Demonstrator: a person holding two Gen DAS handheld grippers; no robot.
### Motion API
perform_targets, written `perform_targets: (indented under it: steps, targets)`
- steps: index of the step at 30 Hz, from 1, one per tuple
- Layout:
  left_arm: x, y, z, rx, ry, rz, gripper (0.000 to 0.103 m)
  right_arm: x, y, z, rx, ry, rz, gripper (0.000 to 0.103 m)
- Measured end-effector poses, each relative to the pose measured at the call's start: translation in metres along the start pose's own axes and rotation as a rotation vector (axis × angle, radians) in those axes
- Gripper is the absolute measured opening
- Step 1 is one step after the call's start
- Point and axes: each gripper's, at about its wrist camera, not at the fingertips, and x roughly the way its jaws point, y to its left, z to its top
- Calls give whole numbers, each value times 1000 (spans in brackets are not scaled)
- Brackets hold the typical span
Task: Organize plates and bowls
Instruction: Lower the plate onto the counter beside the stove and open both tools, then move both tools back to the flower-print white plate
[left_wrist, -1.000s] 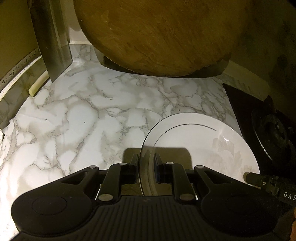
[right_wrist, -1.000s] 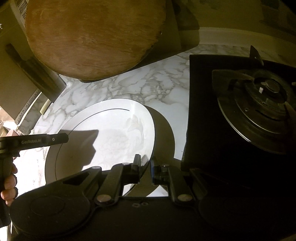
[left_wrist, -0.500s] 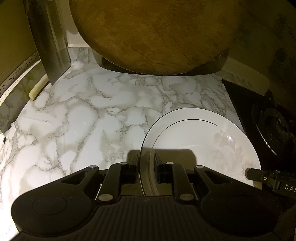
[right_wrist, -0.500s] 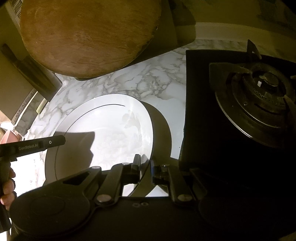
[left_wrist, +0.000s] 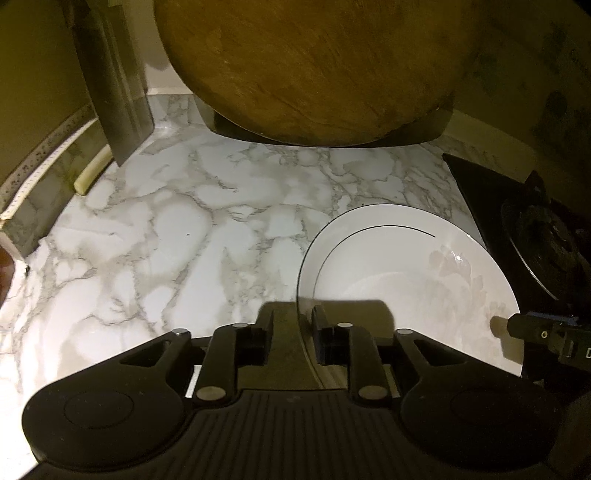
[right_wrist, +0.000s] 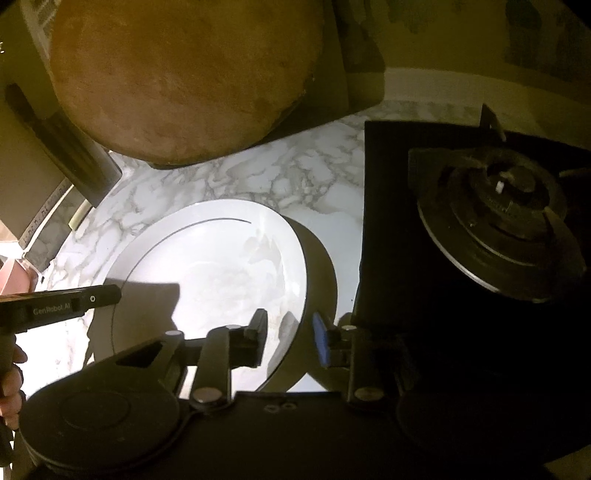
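Note:
A white plate (left_wrist: 399, 266) with a thin dark ring and a faint leaf print lies on the marble counter (left_wrist: 177, 236). In the left wrist view its left rim runs between the fingers of my left gripper (left_wrist: 293, 332). Those jaws are opening, and the pads stand off the rim. In the right wrist view the plate (right_wrist: 207, 266) fills the middle, with its right rim between the fingers of my right gripper (right_wrist: 290, 334). Those jaws are also opening, with a clear gap on both sides. The left gripper (right_wrist: 74, 299) reaches the plate's far side.
A round wooden board (left_wrist: 314, 66) leans at the back over the counter. A black gas hob with a burner (right_wrist: 498, 229) lies right beside the plate. A metal blade (left_wrist: 118, 92) and a pale stick (left_wrist: 92, 173) stand at the left wall. A person's hand (right_wrist: 11, 384) holds the left gripper.
Both grippers were shut on the plate's rim; now their jaws have spread and the pads are off it. The plate sits slightly farther back on the counter.

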Motion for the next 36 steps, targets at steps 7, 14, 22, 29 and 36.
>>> perform_targets:
  steps: [7,14,22,29,36]
  targets:
    - [-27,12,-10,-12,-54,15,63,-14,22,-5,-45,-34,8,47]
    - [-60,26,-20,5,-98,22,65,-31,50,-11,-84,-77,41,65]
    - [-108,50,-39,-11,-157,43,77,-54,97,-13,-155,-131,96,81]
    - [-145,84,-59,-40,-201,93,81,-67,142,-21,-238,-153,163,90]
    - [-179,119,-84,-77,-256,187,103,-73,192,-39,-314,-144,236,95]
